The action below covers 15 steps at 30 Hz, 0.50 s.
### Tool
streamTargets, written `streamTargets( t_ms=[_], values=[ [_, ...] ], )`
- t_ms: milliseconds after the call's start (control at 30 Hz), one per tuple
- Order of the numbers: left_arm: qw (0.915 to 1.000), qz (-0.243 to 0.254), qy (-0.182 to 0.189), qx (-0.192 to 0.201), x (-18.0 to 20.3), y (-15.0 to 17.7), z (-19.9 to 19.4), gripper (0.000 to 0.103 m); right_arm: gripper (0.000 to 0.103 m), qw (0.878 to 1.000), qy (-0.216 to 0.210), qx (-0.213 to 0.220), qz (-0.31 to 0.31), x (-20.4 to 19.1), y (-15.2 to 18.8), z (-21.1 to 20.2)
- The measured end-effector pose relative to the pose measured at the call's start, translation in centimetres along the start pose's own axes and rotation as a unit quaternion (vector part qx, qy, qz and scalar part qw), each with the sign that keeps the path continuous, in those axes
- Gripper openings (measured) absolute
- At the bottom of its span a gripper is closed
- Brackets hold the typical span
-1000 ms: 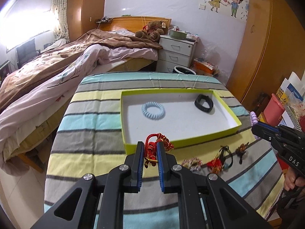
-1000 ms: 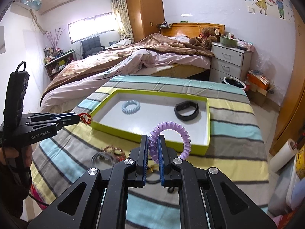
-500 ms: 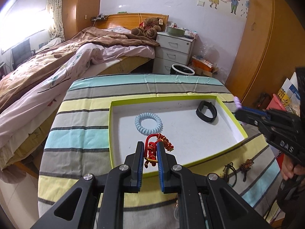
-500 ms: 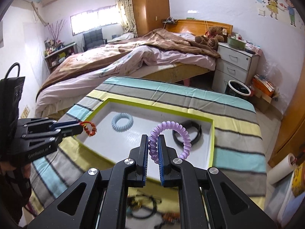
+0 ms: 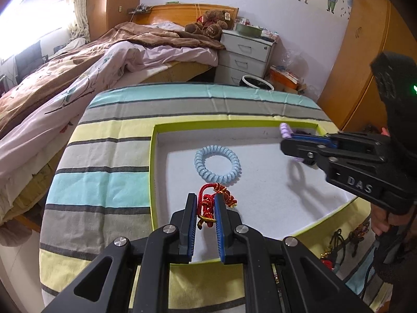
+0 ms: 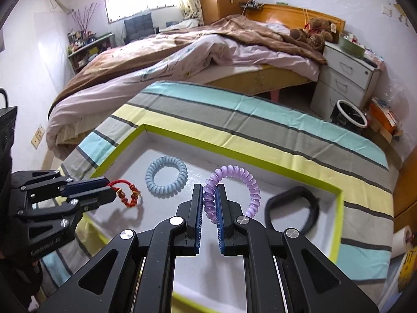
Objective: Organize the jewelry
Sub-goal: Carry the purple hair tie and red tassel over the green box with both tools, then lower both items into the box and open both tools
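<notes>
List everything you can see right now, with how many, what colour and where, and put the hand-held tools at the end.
tray: 1, lime-green rim, white floor, on the striped cloth
striped cloth: 1, blue, grey and yellow, covering the table
blue coil band: 1, pale blue, lying in the tray
black band: 1, black, lying in the tray near its right wall
purple coil band: 1, lilac, held above the tray
red cord bracelet: 1, red with beads, held above the tray
loose jewelry: several pieces, dark and red, on the cloth outside the tray
bed: 1, brown and pink covers, behind the table
nightstand: 1, white, beside the bed
left tool: 1, black, shut on the red cord bracelet
right tool: 1, black, shut on the purple coil band
</notes>
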State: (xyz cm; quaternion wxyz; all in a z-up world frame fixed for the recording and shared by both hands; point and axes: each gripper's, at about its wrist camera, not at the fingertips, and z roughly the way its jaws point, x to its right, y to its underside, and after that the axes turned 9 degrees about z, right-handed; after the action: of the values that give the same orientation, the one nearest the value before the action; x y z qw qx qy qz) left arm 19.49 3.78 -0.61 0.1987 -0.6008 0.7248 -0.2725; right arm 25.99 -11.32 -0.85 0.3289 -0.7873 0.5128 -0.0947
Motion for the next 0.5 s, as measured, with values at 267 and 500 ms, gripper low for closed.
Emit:
streamTargets(
  t_ms=[267,500],
  values=[
    [0.9998,-0.012,0.005,-0.014,-0.6,0.3,1.2,0.013,0.010,0.999,0.004,-0.035,0.001,0.3,-0.3,2.7],
    [0.9996,-0.017,0.015,-0.015,-0.8,0.3,1.5,0.013,0.010,0.999,0.007,-0.047,0.004,0.3,-0.3,3.6]
  ],
)
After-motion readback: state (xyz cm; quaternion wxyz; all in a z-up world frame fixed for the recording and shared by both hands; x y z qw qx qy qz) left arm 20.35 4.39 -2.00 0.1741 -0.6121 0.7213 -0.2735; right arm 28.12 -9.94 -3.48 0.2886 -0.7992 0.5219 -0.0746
